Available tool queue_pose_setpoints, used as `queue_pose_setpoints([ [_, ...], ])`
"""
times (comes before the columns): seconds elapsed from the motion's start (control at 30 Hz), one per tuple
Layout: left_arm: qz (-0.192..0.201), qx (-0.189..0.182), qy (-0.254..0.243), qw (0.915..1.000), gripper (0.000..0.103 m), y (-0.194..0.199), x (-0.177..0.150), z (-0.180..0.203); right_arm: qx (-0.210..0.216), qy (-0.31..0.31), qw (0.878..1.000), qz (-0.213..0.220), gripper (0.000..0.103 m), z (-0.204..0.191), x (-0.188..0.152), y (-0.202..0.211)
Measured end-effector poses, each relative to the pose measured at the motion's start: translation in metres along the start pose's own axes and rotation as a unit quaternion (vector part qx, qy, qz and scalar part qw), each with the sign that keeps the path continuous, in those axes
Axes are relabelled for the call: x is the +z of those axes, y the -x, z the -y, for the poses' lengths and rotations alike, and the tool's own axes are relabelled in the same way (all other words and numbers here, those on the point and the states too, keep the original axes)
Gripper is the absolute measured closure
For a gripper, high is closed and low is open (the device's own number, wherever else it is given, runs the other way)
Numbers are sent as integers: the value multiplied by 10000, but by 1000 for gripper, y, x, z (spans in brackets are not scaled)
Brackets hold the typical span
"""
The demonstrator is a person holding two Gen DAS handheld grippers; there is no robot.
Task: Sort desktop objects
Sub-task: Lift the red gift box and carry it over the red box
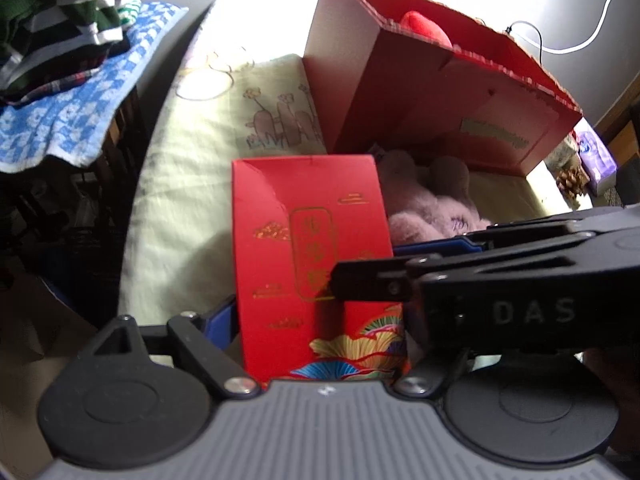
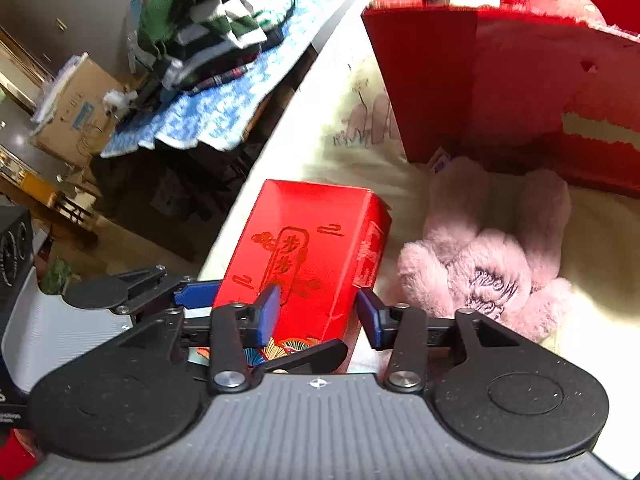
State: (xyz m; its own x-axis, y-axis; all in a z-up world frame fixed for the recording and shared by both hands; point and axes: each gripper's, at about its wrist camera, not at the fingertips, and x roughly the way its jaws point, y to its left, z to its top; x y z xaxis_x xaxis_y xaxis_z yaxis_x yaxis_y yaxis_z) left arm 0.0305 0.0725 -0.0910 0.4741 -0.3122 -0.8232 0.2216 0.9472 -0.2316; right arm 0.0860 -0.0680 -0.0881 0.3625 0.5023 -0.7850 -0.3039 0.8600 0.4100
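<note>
A small red box with gold characters [image 1: 312, 256] stands between my left gripper's [image 1: 316, 320] fingers, which close on its sides. In the right wrist view the same red box [image 2: 308, 256] sits between my right gripper's [image 2: 320, 316] blue pads [image 2: 267, 314], which straddle its lower part; the left pad lies against its front face, and the right pad is at its corner. The right gripper also crosses the left wrist view [image 1: 480, 280]. A pink plush toy [image 2: 492, 256] lies on the cream cloth to the right, also seen in the left wrist view [image 1: 432, 208].
A large open red cardboard box [image 1: 440, 92] stands behind, holding a red plush [image 1: 424, 28]; it shows in the right wrist view [image 2: 520, 80]. Folded clothes on a blue checked towel [image 2: 208, 92] lie left. A pine cone [image 1: 572, 184] and purple packet [image 1: 596, 156] sit far right.
</note>
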Motion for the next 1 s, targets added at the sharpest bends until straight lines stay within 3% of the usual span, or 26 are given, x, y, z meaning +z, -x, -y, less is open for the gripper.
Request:
queue_pose_setpoints([
  [0.27,306,23,-28,9995,20,20,14,9,-84,380,9974,606,64,-9,6,32],
  [0.57,675,-77,-336,9971,20,45,39,35,-68,215,9931,1153,64,0,10,68],
  [1.0,1271,-283,-914,9873,20,71,92,79,-158,-64,9762,2161,64,16,31,126],
])
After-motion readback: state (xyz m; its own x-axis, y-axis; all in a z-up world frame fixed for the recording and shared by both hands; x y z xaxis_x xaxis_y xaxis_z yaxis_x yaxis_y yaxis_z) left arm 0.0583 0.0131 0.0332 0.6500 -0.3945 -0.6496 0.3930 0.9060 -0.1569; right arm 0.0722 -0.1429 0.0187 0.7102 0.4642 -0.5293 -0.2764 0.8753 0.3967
